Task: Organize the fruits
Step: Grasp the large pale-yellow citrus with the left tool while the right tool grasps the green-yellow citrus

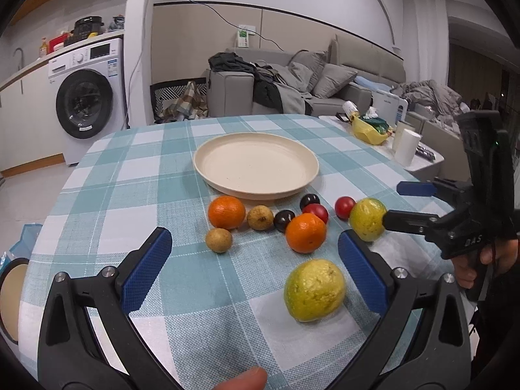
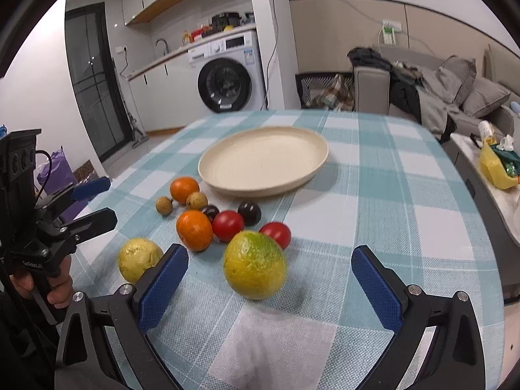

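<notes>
My left gripper (image 1: 255, 266) hovered low over the checked bench (image 1: 130, 175), its blue fingers (image 1: 146, 269) spread wide and holding nothing; a yellow-green fruit (image 1: 314, 290) lay on the cloth between them, nearer the right finger and apart from both. Beyond my fingers, from left to right, sat a small brown fruit (image 1: 219, 240), an orange (image 1: 226, 212), a second brown fruit (image 1: 260, 217), a dark plum (image 1: 284, 220), a second orange (image 1: 305, 232), another dark plum (image 1: 309, 201) with a red tomato (image 1: 317, 212) just before it, and a second red tomato (image 1: 344, 207). The cream plate (image 1: 255, 166) stood behind them all, bare. Further right, my right gripper (image 2: 269, 279) also had its fingers (image 2: 164, 284) spread apart, gripping nothing, with a second yellow-green fruit (image 2: 255, 265) resting on the bench ahead of them, between the tips and clear of both pads. My right hand (image 1: 481, 261) gripped its handle.
</notes>
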